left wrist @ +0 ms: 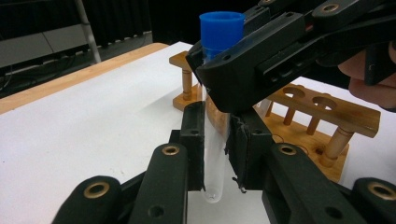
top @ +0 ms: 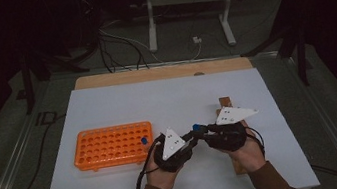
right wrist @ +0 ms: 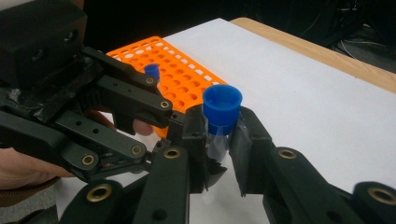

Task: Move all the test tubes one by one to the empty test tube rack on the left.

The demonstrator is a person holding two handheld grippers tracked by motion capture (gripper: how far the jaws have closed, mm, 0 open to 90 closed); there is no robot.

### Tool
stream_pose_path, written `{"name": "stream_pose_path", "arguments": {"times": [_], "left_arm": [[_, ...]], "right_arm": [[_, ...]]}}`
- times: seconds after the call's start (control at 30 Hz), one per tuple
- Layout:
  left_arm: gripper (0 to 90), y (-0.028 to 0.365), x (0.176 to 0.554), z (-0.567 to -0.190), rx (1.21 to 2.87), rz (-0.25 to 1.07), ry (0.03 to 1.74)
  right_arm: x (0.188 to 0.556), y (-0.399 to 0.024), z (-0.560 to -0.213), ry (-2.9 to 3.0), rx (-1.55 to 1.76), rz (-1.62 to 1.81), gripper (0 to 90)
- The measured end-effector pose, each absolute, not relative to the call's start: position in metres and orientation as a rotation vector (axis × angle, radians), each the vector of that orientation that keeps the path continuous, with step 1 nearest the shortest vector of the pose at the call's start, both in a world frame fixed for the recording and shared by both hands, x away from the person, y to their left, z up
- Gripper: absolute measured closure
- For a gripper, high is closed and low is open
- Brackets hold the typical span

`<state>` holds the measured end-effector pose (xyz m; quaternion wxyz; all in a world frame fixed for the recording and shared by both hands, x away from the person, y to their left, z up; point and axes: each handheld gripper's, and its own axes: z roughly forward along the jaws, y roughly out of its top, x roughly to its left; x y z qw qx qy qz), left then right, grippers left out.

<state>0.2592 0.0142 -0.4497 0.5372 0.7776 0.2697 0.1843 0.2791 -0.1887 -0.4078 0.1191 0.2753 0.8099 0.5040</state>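
A clear tube [left wrist: 215, 168] with a blue cap [left wrist: 222, 30] hangs upright above the white mat, held by both grippers at once. My left gripper [left wrist: 215, 154] is shut on its lower glass part, with the rounded bottom showing below the pads. My right gripper [right wrist: 219, 144] is shut on the tube just under the blue cap [right wrist: 222, 107]. In the high view the two grippers meet tip to tip at the tube's blue cap [top: 195, 127], the left gripper [top: 190, 136] coming from the left and the right gripper [top: 203, 130] from the right.
An orange tube rack [top: 113, 145] lies left of the hands, with another blue-capped tube [top: 144, 140] standing in its right end. A wooden rack [top: 226, 103] with round holes stands right of the grippers. Bare white mat [top: 167, 97] stretches beyond.
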Motion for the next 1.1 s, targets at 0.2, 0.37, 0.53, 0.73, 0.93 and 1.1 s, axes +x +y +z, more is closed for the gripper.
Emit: {"name": "stream_pose_path", "arguments": {"times": [0.2,0.37,0.53,0.73,0.93,1.1], "left_arm": [[77.0,0.018,0.26,-0.45,1.858,0.437,0.644],[77.0,0.027,0.262,-0.452,1.845,0.416,0.667],[76.9,0.043,0.261,-0.453,1.834,0.393,0.667],[76.9,0.06,0.26,-0.453,1.824,0.398,0.688],[76.8,0.077,0.259,-0.453,1.822,0.392,0.669],[76.8,0.095,0.255,-0.454,1.819,0.403,0.672]], "right_arm": [[0.279,-0.193,-0.407,2.366,0.806,1.519,55.9],[0.278,-0.201,-0.406,2.328,0.825,1.55,34.9],[0.275,-0.213,-0.41,2.288,0.843,1.539,29.3],[0.273,-0.229,-0.412,2.229,0.898,1.536,15.4],[0.267,-0.24,-0.414,2.177,0.919,1.523,3.5],[0.264,-0.247,-0.415,2.147,0.942,1.513,0.3]]}}
